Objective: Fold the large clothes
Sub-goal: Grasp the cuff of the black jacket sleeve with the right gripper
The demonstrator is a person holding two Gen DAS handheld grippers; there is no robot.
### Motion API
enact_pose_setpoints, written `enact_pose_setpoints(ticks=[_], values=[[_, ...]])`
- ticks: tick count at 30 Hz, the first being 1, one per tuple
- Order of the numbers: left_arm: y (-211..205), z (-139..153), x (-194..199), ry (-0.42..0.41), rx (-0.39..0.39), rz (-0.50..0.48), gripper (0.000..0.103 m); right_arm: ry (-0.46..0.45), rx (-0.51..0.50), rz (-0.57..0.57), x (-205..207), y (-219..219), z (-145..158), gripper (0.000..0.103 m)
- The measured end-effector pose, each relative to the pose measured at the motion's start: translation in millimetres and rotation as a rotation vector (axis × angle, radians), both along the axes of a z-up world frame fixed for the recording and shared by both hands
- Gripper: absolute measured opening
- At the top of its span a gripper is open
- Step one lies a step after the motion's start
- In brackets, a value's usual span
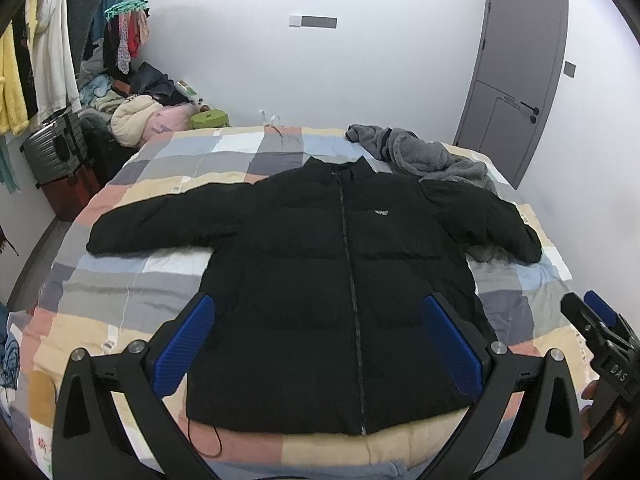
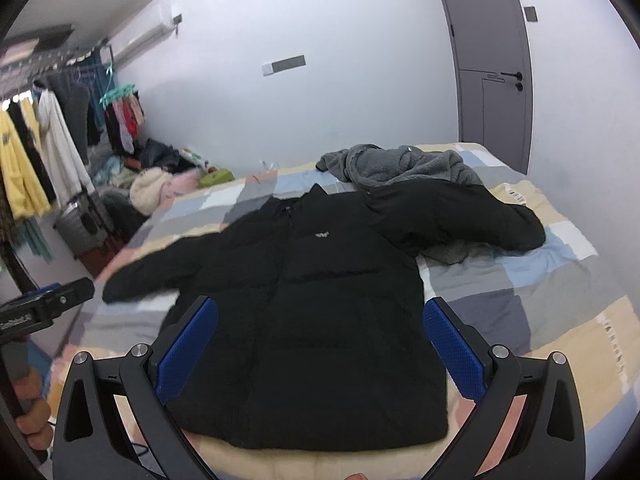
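A black puffer jacket [image 1: 320, 280] lies flat, front up and zipped, on the bed, sleeves spread to both sides; it also shows in the right wrist view [image 2: 320, 320]. My left gripper [image 1: 318, 336] is open and empty, held above the jacket's lower part. My right gripper [image 2: 320, 340] is open and empty, above the lower right part. The right gripper shows at the right edge of the left wrist view [image 1: 600, 332], and the left gripper at the left edge of the right wrist view [image 2: 48, 304].
A grey fleece garment [image 1: 424, 152] lies crumpled at the bed's far right, under the jacket's right sleeve. The patchwork bedcover [image 1: 160, 200] spreads around. A clothes rack [image 1: 48, 48], a suitcase [image 1: 52, 148] and piled clothes stand left. A grey door [image 1: 516, 72] is at the right.
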State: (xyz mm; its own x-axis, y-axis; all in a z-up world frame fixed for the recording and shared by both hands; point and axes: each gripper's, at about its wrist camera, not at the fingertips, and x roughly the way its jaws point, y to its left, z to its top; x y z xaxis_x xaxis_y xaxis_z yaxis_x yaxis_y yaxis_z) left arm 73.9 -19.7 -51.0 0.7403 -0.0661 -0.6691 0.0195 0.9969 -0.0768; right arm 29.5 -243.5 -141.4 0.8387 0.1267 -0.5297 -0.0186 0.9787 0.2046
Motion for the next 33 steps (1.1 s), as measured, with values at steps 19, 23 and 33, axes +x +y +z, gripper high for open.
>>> enact_pose_setpoints(ticks=[19,23,33], values=[[27,-116,88,-0.052,-0.104,-0.047,0.103,-0.049,0.104,-0.115,106,-122,-60,0.103],[40,-124,95,-0.073,-0.130,-0.015,0.103,-0.053,0.121,-0.172,135,-171,-80,0.103],[51,-158,126,-0.034,-0.145,0.074,0.103,-0.041,0.166,-0.396,199,-321,-158,0.103]])
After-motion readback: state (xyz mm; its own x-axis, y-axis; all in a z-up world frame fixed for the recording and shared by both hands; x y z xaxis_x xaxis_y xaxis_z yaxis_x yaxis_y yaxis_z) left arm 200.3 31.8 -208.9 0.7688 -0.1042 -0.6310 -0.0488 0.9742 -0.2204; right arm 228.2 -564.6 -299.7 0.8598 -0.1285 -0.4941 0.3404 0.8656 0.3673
